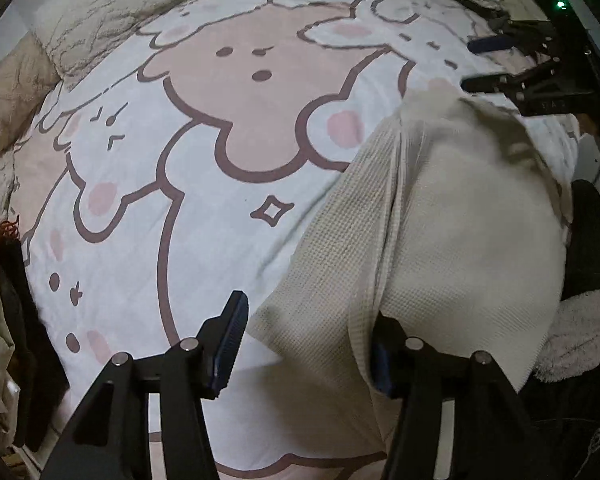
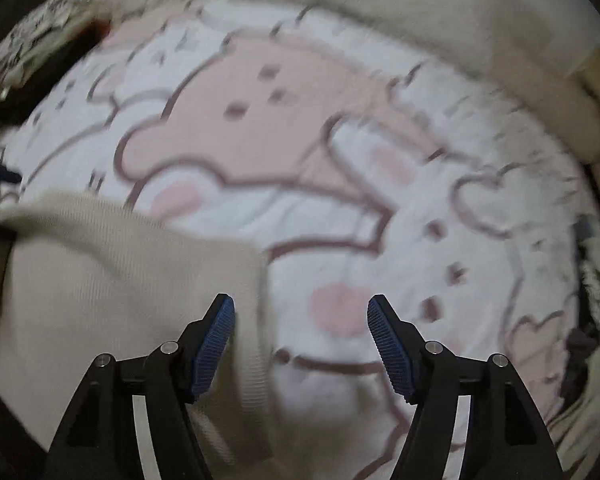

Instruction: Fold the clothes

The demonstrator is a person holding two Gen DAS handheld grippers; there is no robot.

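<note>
Cream waffle-knit garment point(image 1: 440, 232) lies bunched on the bed's cartoon-print cover point(image 1: 180, 160), near its edge. Left gripper point(image 1: 304, 344) stands with jaws apart, cloth draped between them — nothing pinched. Right gripper point(image 2: 300, 344) is spread wide at the garment's border, empty. Risk: closing on one layer only — the fold would skew.
</note>
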